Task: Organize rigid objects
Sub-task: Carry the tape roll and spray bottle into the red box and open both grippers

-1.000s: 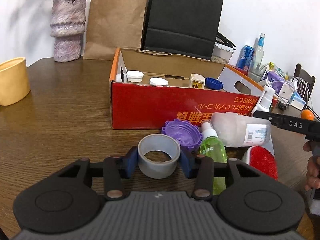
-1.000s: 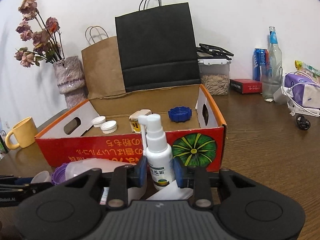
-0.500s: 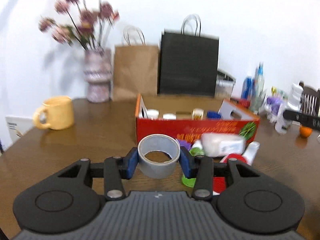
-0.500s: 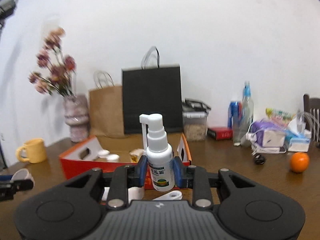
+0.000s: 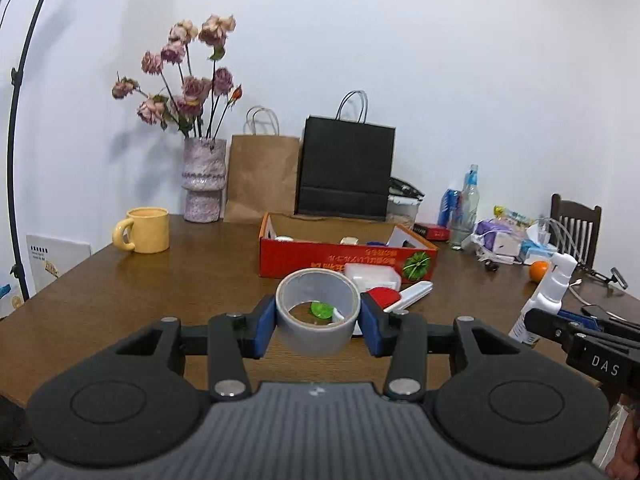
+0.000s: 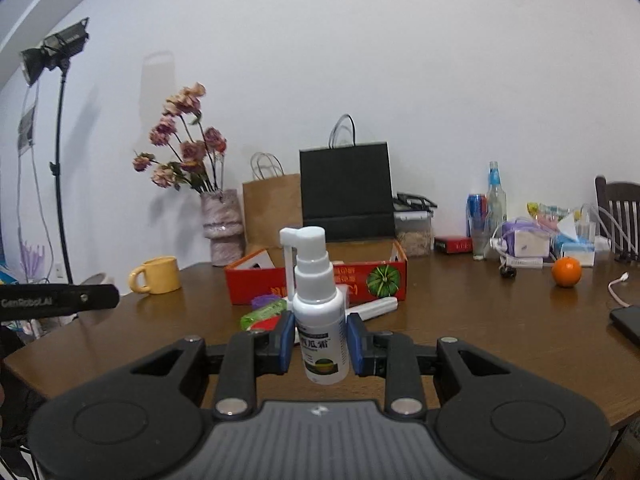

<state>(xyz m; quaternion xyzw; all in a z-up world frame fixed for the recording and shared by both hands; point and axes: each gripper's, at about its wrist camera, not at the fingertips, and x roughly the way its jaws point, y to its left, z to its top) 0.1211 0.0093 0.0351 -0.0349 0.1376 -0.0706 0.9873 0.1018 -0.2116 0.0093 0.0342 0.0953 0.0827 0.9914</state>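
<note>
My left gripper [image 5: 318,322] is shut on a grey tape roll [image 5: 317,312], held above the near part of the wooden table [image 5: 180,280]. My right gripper [image 6: 321,338] is shut on a white spray bottle [image 6: 320,308], upright, nozzle pointing left; the same spray bottle [image 5: 546,294] shows at the right of the left wrist view. Far ahead sits the open red cardboard box [image 5: 344,258] with caps inside. In front of it lie a white bottle [image 5: 372,274], a red brush [image 5: 390,296], a green bottle [image 6: 262,314] and a purple lid [image 6: 264,301].
A yellow mug [image 5: 144,230] and a vase of dried flowers [image 5: 202,184] stand at the left. Brown and black paper bags [image 5: 344,172] lean on the wall. Bottles, a can, an orange [image 6: 566,272] and a phone [image 6: 628,320] crowd the right side. A light stand [image 6: 60,160] is at left.
Both grippers pulled back from the box and rose slightly, each keeping its object. The box and the clutter before it now look much smaller and farther away.
</note>
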